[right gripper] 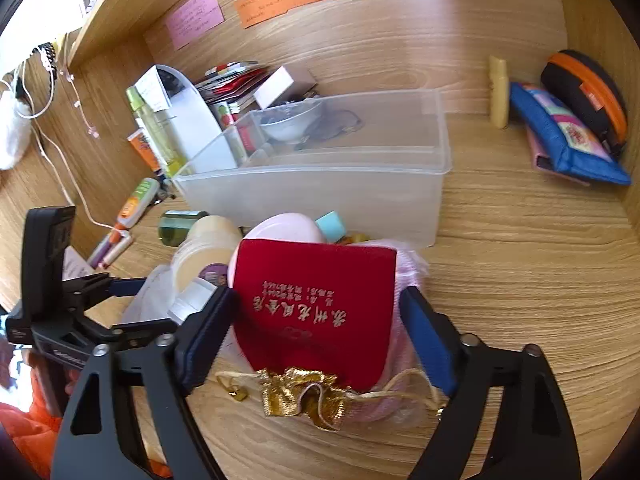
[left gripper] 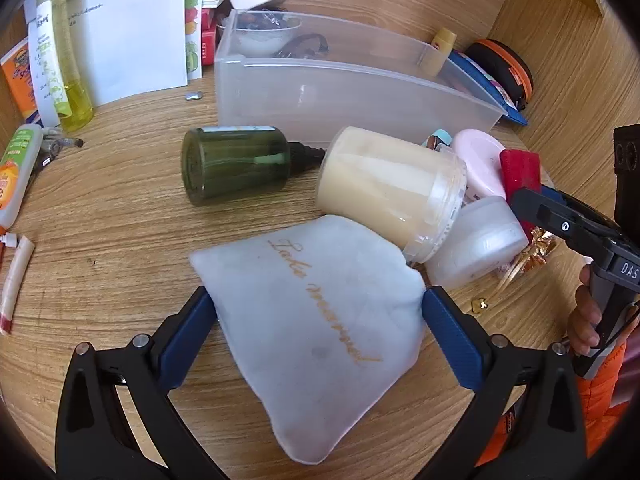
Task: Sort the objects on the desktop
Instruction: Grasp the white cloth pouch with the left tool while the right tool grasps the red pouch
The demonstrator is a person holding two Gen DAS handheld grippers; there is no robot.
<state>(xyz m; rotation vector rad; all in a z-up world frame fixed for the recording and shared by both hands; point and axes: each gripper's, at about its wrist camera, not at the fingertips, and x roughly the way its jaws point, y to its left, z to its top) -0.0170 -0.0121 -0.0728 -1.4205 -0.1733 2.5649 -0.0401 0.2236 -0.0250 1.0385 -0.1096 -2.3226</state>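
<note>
Gold cursive lettering, too loose to read, runs along the pale grey soft fabric pouch (left gripper: 316, 328) lying flat on the wood-grain desk (left gripper: 120, 240). The left gripper (left gripper: 318, 316) has its blue ribbed pads at the pouch's two edges with its jaws spread wide; whether they press the cloth cannot be told. Just beyond the pouch lies a clear plastic jar of cream-coloured paste (left gripper: 392, 188), tipped on its side, with a dark green translucent bottle (left gripper: 236, 164) nose-to-base beside it and a squat frosted white tub (left gripper: 480, 240) on the jar's other side.

The right gripper (right gripper: 316, 316) stands with jaws apart on either side of a red velvet drawstring pouch (right gripper: 316, 304) printed with gold Chinese characters; its pads sit close to the velvet, contact unclear. Nearer than that pouch is its crinkled gold foil neck (right gripper: 304, 392). A round pink lid (right gripper: 288, 228) shows behind it.

Farther from the grey pouch stands the frosted rectangular plastic bin (left gripper: 340, 88), holding a white bowl (left gripper: 264, 36). Beyond the bin lean an orange-trimmed black case (right gripper: 588, 92) and a blue zip pouch (right gripper: 560, 136).
</note>
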